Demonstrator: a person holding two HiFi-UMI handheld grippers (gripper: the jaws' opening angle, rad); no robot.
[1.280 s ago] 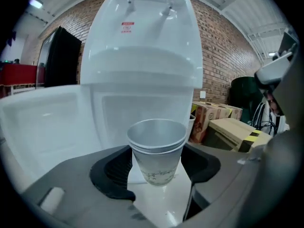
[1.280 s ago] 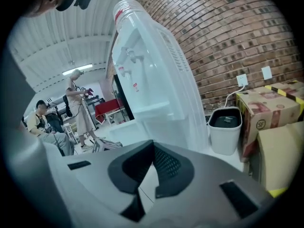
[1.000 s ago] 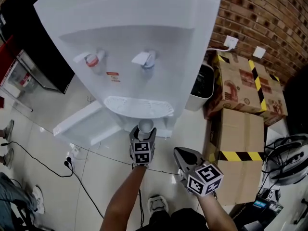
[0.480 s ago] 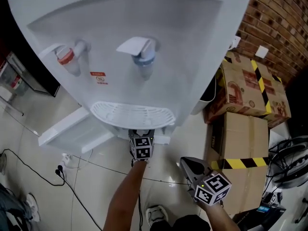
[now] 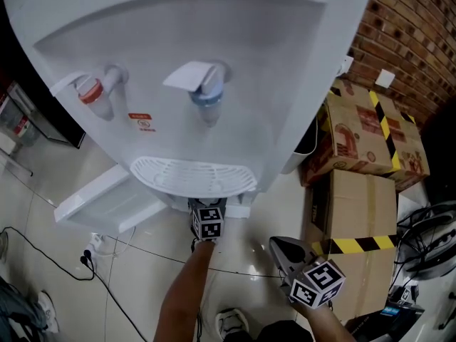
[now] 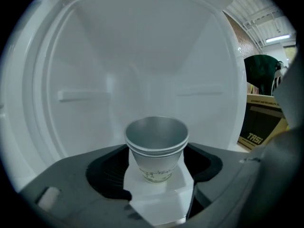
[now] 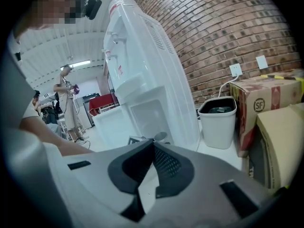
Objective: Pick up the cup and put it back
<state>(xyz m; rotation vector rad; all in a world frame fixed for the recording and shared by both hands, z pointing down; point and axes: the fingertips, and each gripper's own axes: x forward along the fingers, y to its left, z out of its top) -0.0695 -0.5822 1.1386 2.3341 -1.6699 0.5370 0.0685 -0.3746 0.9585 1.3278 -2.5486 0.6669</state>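
Your left hand-held gripper has sunk under the drip tray. Its jaws have just been opening, released around the cup, so the put-back looks nearly done.

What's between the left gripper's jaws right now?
The cup, upright between the left gripper's jaws, inside the water dispenser's lower compartment. The left gripper view shows it.

Cup: dull grey inside, smooth, looks like metal, poss. coated paper. Water dispenser: white plastic, smooth, slight gloss. Floor: glossy tile. Boxes: matt cardboard. Wall: rough brick.
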